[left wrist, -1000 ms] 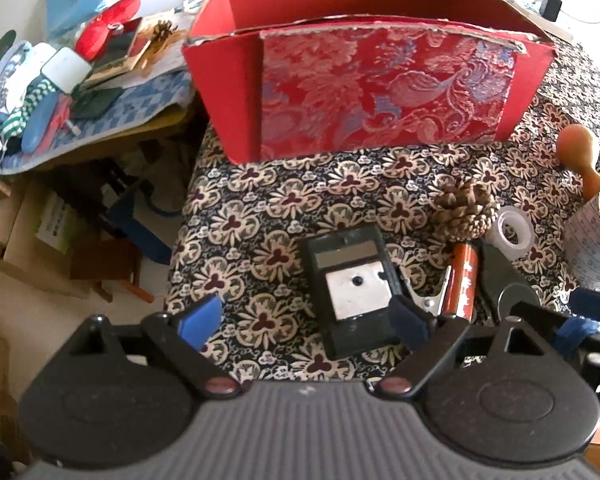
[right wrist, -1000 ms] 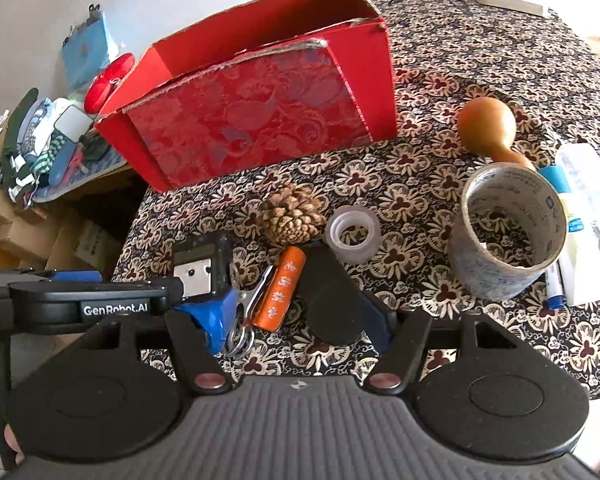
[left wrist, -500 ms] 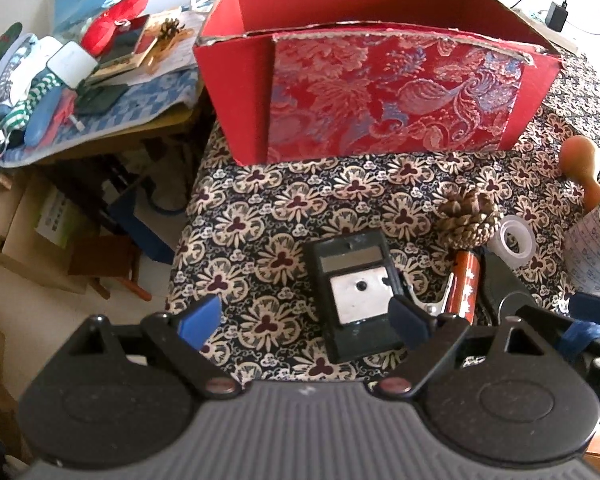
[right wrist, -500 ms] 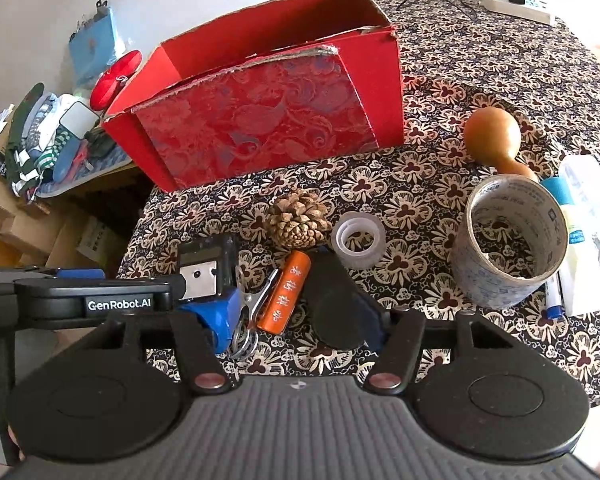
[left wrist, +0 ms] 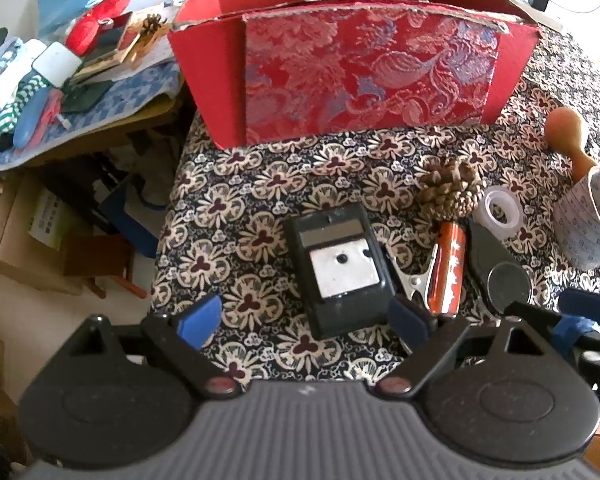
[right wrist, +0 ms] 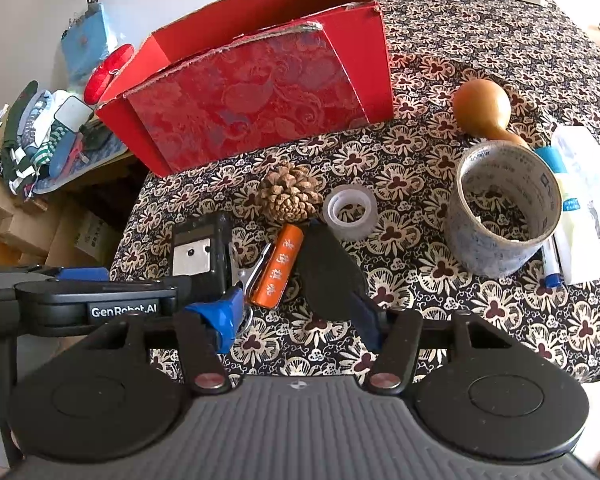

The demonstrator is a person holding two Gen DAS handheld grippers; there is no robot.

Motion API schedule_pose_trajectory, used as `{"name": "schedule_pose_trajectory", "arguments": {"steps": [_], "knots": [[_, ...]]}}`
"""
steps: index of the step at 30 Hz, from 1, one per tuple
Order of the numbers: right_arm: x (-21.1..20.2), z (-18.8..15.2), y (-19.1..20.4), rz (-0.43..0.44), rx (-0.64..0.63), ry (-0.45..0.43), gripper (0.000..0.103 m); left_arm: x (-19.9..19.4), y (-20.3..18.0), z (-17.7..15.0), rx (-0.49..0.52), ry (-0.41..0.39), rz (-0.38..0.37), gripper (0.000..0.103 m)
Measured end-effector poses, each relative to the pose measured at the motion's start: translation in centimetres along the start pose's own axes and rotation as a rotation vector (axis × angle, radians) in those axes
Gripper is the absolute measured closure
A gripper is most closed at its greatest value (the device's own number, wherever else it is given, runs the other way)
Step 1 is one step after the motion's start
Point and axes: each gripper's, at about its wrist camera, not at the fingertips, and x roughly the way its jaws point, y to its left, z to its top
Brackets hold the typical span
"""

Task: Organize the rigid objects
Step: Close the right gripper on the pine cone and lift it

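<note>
A black box with a silver plate (left wrist: 340,268) lies on the patterned cloth. Its near end sits between the wide-apart blue pads of my left gripper (left wrist: 304,318), which is open. Right of it lie a metal clip (left wrist: 414,282), an orange tube (left wrist: 448,268) and a flat black oval case (left wrist: 496,268). My right gripper (right wrist: 296,318) hangs low over the orange tube (right wrist: 280,266) and the black oval case (right wrist: 328,276). Its jaws are closing, and both things lie between the pads with no clear press. The red box (right wrist: 252,100) stands open behind.
A pine cone (right wrist: 288,196), a small clear tape roll (right wrist: 350,212), a wide tape roll (right wrist: 504,208), a wooden gourd (right wrist: 484,108) and a white tube (right wrist: 580,200) lie to the right. The table's left edge (left wrist: 172,220) drops to cartons; a cluttered shelf (left wrist: 60,92) stands beyond.
The right gripper's pads have come a little closer together around the orange tube and the black case. Both hands have stayed about where they were.
</note>
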Motion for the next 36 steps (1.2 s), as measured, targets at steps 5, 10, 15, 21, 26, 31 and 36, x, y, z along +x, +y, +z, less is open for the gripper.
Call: {"name": "schedule_pose_trajectory", "arguments": {"steps": [5,10,15,21,26,31,36], "knots": [[0.1,-0.1,0.0,0.005,0.000,0.006,0.060,0.0,0.0,-0.2,0.003,0.004,0.000,0.013],[0.2,-0.1,0.0,0.007,0.006,0.011,0.060,0.1,0.0,-0.4,0.003,0.007,-0.003,0.013],[0.3,-0.1,-0.4,0.018,0.021,0.012,0.061,0.1,0.0,-0.6,0.005,0.010,-0.021,0.013],[0.5,-0.1,-0.9,0.022,0.043,0.014,0.062,0.3,0.3,-0.6,-0.003,0.008,-0.032,0.012],[0.4,-0.1,-1.4,0.032,0.071,0.002,0.065,0.2,0.8,-1.1,-0.010,0.001,-0.182,0.011],[0.5,0.0,-2.9,0.052,0.134,-0.008,0.070,-0.4,2.0,-2.4,-0.029,-0.065,-0.289,0.011],[0.7,0.8,-3.9,0.162,0.209,-0.023,0.074,-0.5,2.0,-2.3,-0.018,-0.085,-0.355,0.011]]}}
